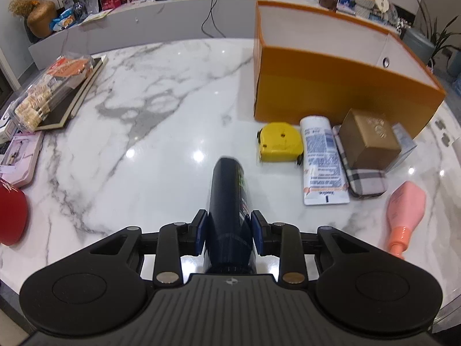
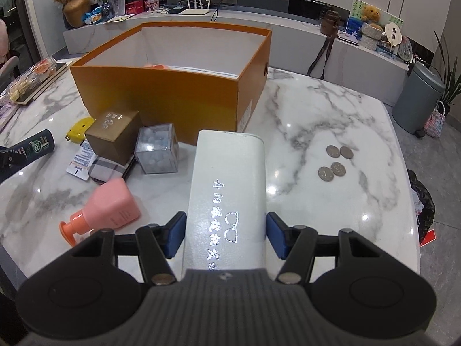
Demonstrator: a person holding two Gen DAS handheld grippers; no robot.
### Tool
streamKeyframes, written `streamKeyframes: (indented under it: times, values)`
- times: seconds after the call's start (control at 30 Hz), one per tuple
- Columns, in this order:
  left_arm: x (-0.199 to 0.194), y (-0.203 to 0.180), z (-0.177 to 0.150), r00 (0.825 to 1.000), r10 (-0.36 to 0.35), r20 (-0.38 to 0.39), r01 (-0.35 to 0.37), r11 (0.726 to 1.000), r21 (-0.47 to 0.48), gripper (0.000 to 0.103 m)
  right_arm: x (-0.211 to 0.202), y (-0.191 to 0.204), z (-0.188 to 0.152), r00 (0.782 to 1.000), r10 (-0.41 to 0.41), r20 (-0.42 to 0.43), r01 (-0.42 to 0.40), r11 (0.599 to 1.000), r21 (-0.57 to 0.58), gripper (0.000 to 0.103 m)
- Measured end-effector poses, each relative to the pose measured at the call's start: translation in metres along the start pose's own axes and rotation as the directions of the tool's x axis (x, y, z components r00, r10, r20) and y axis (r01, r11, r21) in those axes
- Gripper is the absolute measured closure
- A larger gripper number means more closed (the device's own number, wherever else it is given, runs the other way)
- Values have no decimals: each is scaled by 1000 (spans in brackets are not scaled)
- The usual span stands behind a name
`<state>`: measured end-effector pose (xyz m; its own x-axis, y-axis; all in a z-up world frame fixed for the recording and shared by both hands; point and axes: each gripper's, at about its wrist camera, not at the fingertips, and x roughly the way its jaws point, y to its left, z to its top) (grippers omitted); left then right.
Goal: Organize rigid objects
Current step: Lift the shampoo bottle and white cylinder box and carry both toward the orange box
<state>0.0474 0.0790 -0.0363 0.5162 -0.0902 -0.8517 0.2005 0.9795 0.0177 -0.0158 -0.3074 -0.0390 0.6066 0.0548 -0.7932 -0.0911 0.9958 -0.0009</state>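
Observation:
My left gripper (image 1: 229, 232) is shut on a dark blue bottle (image 1: 227, 201), held above the marble table; the bottle also shows at the left in the right wrist view (image 2: 34, 145). My right gripper (image 2: 226, 235) is shut on a white glasses case (image 2: 227, 184), held in front of the open orange box (image 2: 173, 95), which also shows in the left wrist view (image 1: 340, 86). By the box lie a yellow tape measure (image 1: 279, 142), a white tube (image 1: 321, 161), a brown carton (image 1: 370, 138) on a plaid case (image 1: 366, 180), a clear cube (image 2: 157, 150) and a pink pump bottle (image 2: 109, 204).
Several coins (image 2: 335, 163) lie on the table to the right. A food tray on a book (image 1: 54, 92), a pink box (image 1: 20, 155) and a red object (image 1: 11, 214) sit at the left edge. A grey bin (image 2: 417, 101) stands beyond the table's right edge.

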Motion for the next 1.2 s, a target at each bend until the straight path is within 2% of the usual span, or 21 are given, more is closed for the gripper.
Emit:
streamKeyframes:
  times: [0.23, 0.4, 0.63, 0.93, 1.2]
  values:
    - [-7, -11, -5, 1000, 8, 12, -9, 997, 79, 67, -12, -3, 6, 999, 16, 38, -17, 1000, 21, 43]
    - [-18, -8, -1, 997, 41, 59, -44, 998, 53, 67, -15, -2, 9, 998, 31, 49, -32, 999, 19, 43]
    - [-41, -12, 19, 994, 26, 106, -32, 998, 50, 67, -30, 7, 23, 994, 54, 100, -55, 998, 9, 43]
    - [-59, -38, 69, 984, -2, 180, -13, 996, 85, 67, -43, 16, 75, 979, 85, 185, -87, 996, 2, 43]
    - [-43, -68, 129, 968, -54, 246, 35, 996, 82, 67, -22, 13, 138, 965, 117, 237, -137, 988, 73, 43]
